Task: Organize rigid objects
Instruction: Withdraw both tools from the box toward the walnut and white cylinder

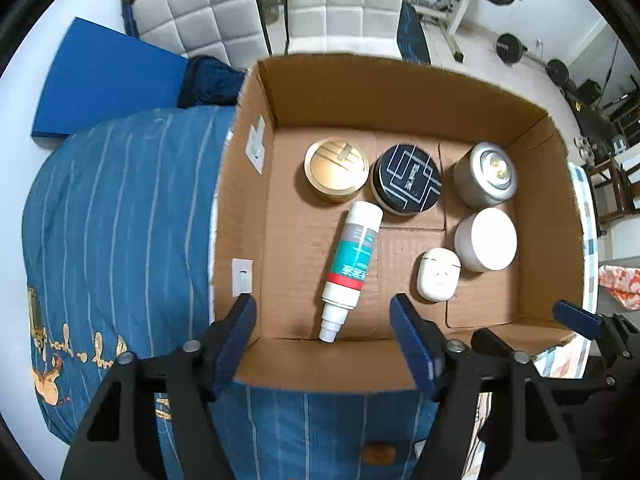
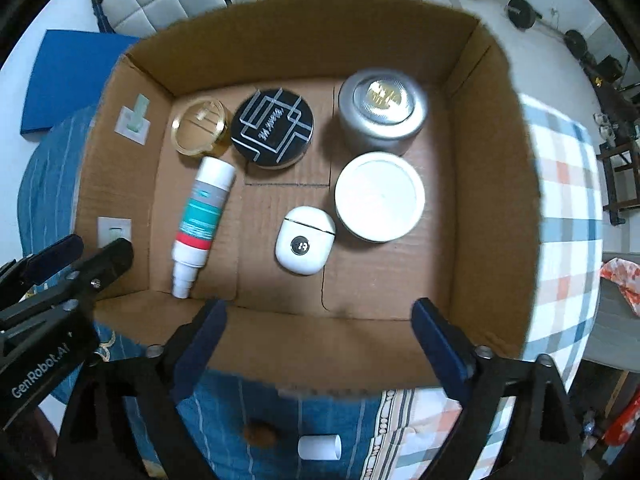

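Note:
An open cardboard box [image 1: 400, 92] [image 2: 312, 36] holds a gold round tin [image 1: 337, 169] [image 2: 199, 126], a black patterned tin [image 1: 408, 178] [image 2: 273, 133], a silver tin [image 1: 486, 174] [image 2: 382, 110], a white jar [image 1: 486, 239] [image 2: 379, 196], a white earbud case [image 1: 438, 275] [image 2: 305, 240] and a white-teal spray bottle [image 1: 352, 258] [image 2: 200, 218] lying flat. My left gripper [image 1: 324, 340] is open and empty above the box's near wall. My right gripper [image 2: 318, 344] is open and empty above the near wall too.
The box sits on a bed with a blue striped cover [image 1: 112, 216] and a checked blanket [image 2: 568, 200]. A small white cylinder [image 2: 319, 447] lies on the bed below the box. A blue board [image 1: 104, 80] and padded headboard [image 1: 200, 8] stand behind.

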The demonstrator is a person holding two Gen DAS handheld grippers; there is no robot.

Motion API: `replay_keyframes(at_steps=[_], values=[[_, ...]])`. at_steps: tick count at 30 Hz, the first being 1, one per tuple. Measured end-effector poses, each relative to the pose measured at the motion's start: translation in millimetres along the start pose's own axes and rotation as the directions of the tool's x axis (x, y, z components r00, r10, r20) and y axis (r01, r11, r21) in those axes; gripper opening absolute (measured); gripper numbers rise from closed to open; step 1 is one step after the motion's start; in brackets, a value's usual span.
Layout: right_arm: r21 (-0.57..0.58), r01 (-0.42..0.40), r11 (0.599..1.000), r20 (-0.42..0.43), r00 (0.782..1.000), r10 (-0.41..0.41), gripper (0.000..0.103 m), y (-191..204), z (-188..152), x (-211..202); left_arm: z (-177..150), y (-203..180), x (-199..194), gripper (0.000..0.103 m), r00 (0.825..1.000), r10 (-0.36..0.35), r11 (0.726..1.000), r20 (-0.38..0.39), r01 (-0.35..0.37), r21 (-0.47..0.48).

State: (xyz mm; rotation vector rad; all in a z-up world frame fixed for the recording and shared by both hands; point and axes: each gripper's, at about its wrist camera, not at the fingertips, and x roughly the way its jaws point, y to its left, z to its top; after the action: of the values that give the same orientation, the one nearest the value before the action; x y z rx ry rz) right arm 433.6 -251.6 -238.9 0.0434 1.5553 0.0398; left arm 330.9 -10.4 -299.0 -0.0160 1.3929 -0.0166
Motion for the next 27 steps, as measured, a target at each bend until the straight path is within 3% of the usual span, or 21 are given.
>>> replay_keyframes(at_steps=[5, 19, 27], values=[[0.0, 0.016, 1.0, 0.066, 0.998, -0.016, 0.103, -12, -16, -25, -3, 0, -23, 0.088, 0.998, -0.003, 1.0, 0.06, 0.004, -0.011], [0.027, 0.032, 0.999, 0.233, 0.972, -0.038, 0.103, -29, -66, -102, -44, -7, -99, 0.088, 0.969, 0.007, 1.0, 0.248, 0.001, -0.029], [0.008, 0.032, 0.999, 0.293, 0.956, -0.033, 0.103, -30, -91, -130, -68, -12, -132, 0.088, 0.95, 0.002, 1.0, 0.312, 0.004, -0.018]])
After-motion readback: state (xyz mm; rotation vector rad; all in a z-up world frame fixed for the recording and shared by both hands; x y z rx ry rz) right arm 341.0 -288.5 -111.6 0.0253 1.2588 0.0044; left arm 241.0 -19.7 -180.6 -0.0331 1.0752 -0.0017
